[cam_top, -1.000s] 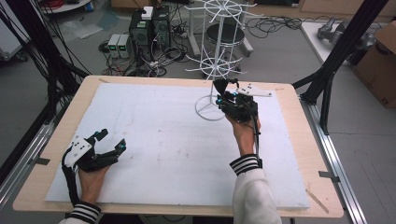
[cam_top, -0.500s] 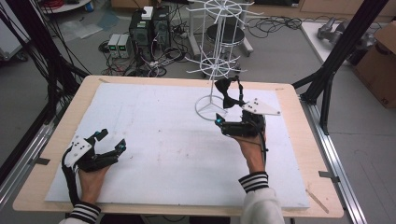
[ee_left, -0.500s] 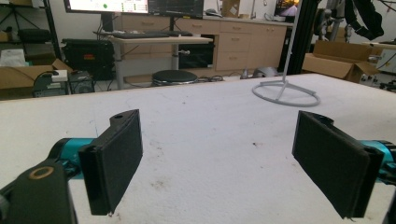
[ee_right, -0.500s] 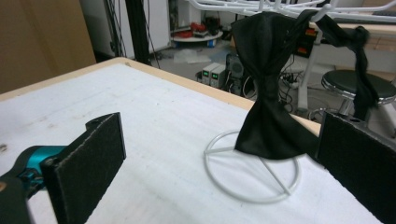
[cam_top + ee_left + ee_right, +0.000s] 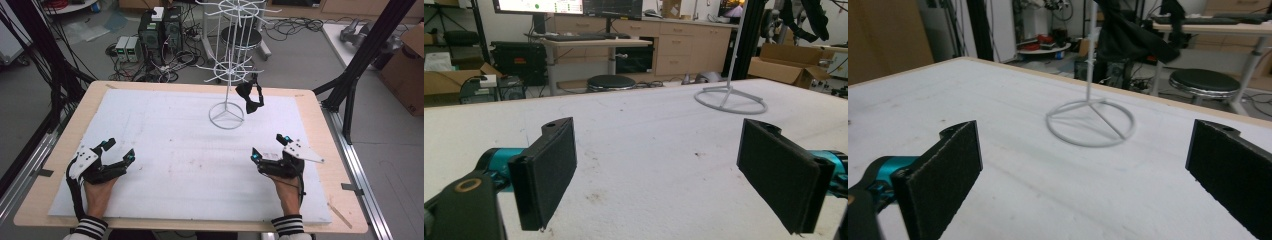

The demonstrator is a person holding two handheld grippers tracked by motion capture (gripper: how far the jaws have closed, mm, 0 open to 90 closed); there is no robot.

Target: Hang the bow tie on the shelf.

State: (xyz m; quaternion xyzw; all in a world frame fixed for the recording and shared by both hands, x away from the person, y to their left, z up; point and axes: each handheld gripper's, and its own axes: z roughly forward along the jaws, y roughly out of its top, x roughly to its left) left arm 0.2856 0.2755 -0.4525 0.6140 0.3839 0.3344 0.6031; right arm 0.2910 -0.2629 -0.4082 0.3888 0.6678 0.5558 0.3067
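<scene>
A white wire rack (image 5: 229, 70) stands on a ring base (image 5: 226, 116) at the far middle of the table. A black bow tie (image 5: 250, 97) hangs from one of its lower arms. My right gripper (image 5: 270, 148) rests open near the front right of the table, well short of the rack, with nothing between its pads. From the right gripper view (image 5: 1088, 180) the ring base (image 5: 1090, 122) and the bow tie (image 5: 1128, 35) lie ahead. At the front left my left gripper (image 5: 120, 150) also stands open and empty. The left gripper view (image 5: 664, 175) has the ring base (image 5: 730, 100) far off to the right.
A white foam mat (image 5: 165, 140) covers the wooden table (image 5: 330, 165). Black frame posts (image 5: 360, 60) rise at the table's right and left corners. Behind the far edge are a stool (image 5: 239, 35) and computer boxes (image 5: 160, 25) on the floor. A cardboard box (image 5: 405, 65) sits far right.
My right gripper let go of the bow tie at the rack and drew back toward the front edge. The bow tie now hangs on the rack. The left gripper stayed put.
</scene>
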